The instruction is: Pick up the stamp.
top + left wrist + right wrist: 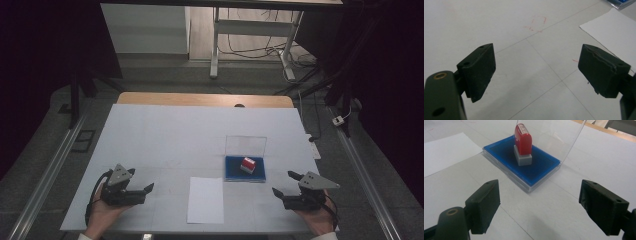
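Picking up the stamp [523,143] is the step judged to be in hand, and the right gripper [285,183] is the tool for it: its jaws stand at full spread with nothing between them, aimed at the ink pad case [524,165] from the near side. The left gripper [144,191] rests low over the table [160,135], jaws equally wide and empty, near the lower left edge.

Approach advice: bring the right gripper forward and over the case's near wall, keep clear of the raised lid [564,142] behind the stamp, and close on the two flat faces of the red grip rather than on the grey base. Lift straight up so the base leaves the pad without smearing or tipping.

Materials, from largest to smallest:
- Table: flat, matt white board with faint seam lines and a few red marks; a wooden edge shows at the far side.
- Sheet of paper [205,200]: plain white, rectangular, lying flat between the two grippers, just left of the case.
- Ink pad case: shallow clear plastic tray holding a dark blue, felt-like pad; the transparent lid stands upright at its far edge.
- Stamp: glossy red rounded handle with a label on top, on a grey block base; it stands upright on the blue pad.
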`<state>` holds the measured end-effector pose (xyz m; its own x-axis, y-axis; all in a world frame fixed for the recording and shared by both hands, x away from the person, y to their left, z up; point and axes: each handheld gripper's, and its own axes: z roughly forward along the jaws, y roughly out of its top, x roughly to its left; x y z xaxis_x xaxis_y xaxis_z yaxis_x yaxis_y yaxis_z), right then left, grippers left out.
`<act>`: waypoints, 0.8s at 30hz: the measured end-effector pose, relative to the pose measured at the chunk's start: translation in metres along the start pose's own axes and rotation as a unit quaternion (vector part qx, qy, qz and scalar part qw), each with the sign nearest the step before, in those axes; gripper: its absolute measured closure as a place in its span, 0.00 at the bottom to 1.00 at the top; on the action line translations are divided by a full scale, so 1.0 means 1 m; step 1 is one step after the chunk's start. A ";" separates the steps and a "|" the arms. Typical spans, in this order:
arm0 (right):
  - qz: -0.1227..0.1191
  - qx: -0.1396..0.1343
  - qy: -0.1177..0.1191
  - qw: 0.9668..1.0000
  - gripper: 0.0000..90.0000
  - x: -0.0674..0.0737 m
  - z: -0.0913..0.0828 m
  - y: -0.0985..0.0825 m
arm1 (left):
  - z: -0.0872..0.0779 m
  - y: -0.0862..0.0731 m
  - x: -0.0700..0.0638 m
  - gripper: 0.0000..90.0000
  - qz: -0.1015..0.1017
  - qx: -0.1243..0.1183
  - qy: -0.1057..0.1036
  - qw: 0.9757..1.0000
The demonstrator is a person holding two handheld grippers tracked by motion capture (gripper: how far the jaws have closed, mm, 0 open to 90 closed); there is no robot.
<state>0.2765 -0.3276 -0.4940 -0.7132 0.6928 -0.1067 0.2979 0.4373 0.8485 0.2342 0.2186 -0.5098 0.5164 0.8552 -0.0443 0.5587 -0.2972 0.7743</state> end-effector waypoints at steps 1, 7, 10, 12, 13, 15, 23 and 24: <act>0.000 0.001 0.000 1.000 0.19 0.000 0.000 0.000 | -0.001 0.001 -0.001 0.17 0.004 0.000 0.002 1.000; 0.002 0.006 -0.002 1.000 0.20 -0.002 0.000 -0.002 | 0.000 0.003 -0.007 0.17 0.018 -0.005 -0.006 1.000; 0.000 0.007 -0.002 1.000 0.21 -0.001 0.000 -0.002 | 0.000 0.005 -0.009 0.18 0.026 -0.009 -0.006 1.000; -0.001 0.009 -0.002 1.000 0.22 0.000 0.001 -0.001 | 0.001 0.006 -0.010 0.18 0.029 -0.008 -0.005 1.000; -0.001 0.010 -0.002 1.000 0.22 0.000 0.001 -0.001 | 0.001 0.006 -0.010 0.18 0.029 -0.008 -0.005 1.000; -0.003 0.008 0.001 1.000 0.22 0.000 0.002 -0.001 | 0.001 0.006 -0.010 0.18 0.027 -0.008 -0.004 1.000; -0.002 0.013 0.004 1.000 0.24 0.001 0.004 0.002 | -0.001 0.007 -0.007 0.18 0.019 -0.010 -0.003 1.000; -0.005 0.013 0.005 1.000 0.24 0.001 0.005 0.003 | -0.001 0.007 -0.006 0.18 0.018 -0.011 -0.004 1.000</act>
<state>0.2797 -0.3228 -0.4936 -0.7221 0.6831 -0.1095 0.3078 0.4590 0.8334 0.2342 0.2118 -0.5034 0.5411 0.8407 -0.0211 0.5257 -0.3186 0.7888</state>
